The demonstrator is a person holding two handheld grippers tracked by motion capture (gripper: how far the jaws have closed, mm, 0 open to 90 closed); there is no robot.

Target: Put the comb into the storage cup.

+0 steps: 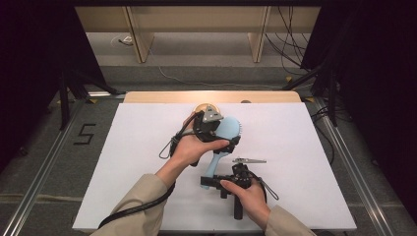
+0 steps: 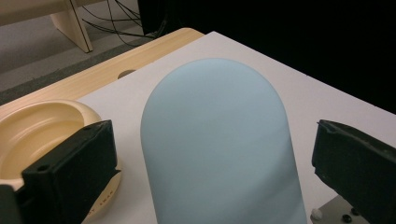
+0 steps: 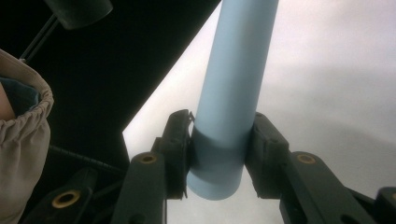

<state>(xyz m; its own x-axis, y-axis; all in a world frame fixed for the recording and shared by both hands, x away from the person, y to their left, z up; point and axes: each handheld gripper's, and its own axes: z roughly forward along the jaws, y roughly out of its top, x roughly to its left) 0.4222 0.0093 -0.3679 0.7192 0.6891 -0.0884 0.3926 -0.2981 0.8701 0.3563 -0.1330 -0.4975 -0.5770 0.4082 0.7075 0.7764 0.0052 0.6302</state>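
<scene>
Hairbrush (image 1: pixel 222 140): pale blue, rounded paddle head, dark bristles, cylindrical handle.

Both forearms wear a beige sleeve (image 1: pixel 142 196), loose and creased; in the right gripper view its cuff (image 3: pixel 23 135) is gathered with elastic over a dark blue lining. The left claw (image 1: pixel 231 142) is black, with a grey three-cornered plate (image 1: pixel 212 116) on top and a thick black cable (image 1: pixel 133 209) trailing along the forearm. The right claw (image 1: pixel 206 183) is black too, its arms set with brass-coloured rivets (image 3: pixel 148 158), and a thin cable loop hangs beside it.
</scene>
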